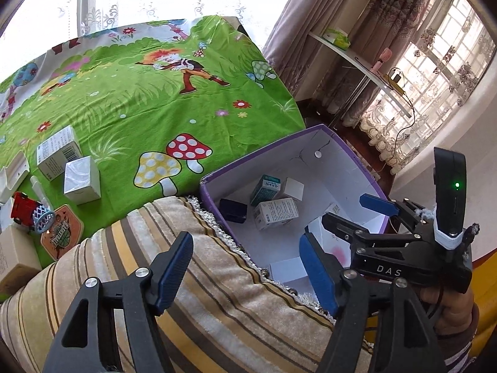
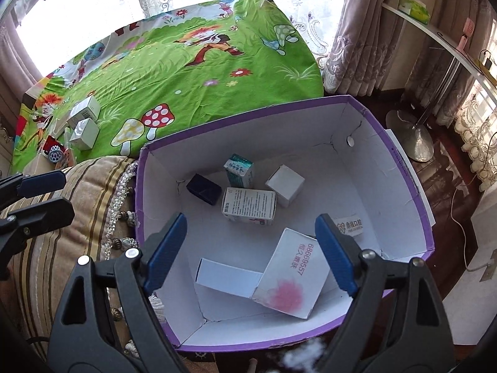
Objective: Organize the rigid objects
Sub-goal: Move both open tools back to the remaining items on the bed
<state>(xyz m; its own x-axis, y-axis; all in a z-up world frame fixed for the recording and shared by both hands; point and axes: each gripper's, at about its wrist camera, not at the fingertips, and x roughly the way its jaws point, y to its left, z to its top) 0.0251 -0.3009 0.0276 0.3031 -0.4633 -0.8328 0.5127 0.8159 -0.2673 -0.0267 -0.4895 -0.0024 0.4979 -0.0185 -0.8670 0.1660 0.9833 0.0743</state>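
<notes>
From the left wrist camera, the left gripper point(image 1: 247, 272) is hovering with its jaws parted and nothing between them, over a striped beige velvet cushion point(image 1: 217, 295) beside the near-left corner of the purple-walled cardboard storage box point(image 1: 214, 197). Small rigid cartons are still waiting near the left edge of the green cartoon-print bedspread point(image 1: 149, 105): a silver cube carton point(image 1: 82, 180), a white printed carton point(image 1: 57, 152) just behind it, and a red toy with a blue mesh hoop point(image 1: 31, 213) towards the near edge. Such cartons are likely light, stiff and crushable, so opposite flat faces look the best hold. The cushion is lying between box and cartons. From the right wrist camera, the right gripper point(image 2: 251, 255) is hanging over the box's near wall with its jaws opening and gripping nothing; below them a white carton with pink print point(image 2: 289, 283) is leaning on a plain white carton point(image 2: 226, 276). Towards the far-left corner are lying a dark blue carton point(image 2: 205, 188), a teal-topped carton point(image 2: 239, 171), a white text-printed carton point(image 2: 248, 206) and a white cube carton point(image 2: 284, 185).
</notes>
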